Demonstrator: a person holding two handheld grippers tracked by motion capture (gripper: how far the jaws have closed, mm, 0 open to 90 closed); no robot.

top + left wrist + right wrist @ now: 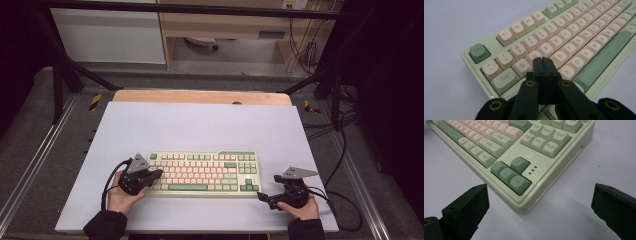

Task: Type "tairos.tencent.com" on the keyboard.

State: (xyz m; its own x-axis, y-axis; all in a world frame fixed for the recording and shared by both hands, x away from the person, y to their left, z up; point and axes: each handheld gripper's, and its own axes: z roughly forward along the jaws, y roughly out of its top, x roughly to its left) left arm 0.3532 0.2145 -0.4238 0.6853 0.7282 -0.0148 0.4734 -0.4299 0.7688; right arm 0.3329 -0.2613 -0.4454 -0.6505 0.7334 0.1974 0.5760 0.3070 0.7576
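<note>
Left gripper (543, 61) fingers pressed together over keyboard (564, 47); right gripper (540, 202) fingers wide apart

The keyboard (205, 172) has a light green body, with cream keys in the middle and darker green keys at the edges. The desk (200, 125) top is pale lilac-white. Both grippers have black jaws.

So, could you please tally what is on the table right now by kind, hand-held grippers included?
Keyboards: 1, the green and cream keyboard on the white table.
Grippers: 2, the left gripper shut with its tips over the keys near W, and the right gripper open by the keyboard's arrow-key corner.
Total: 3 things.
</note>
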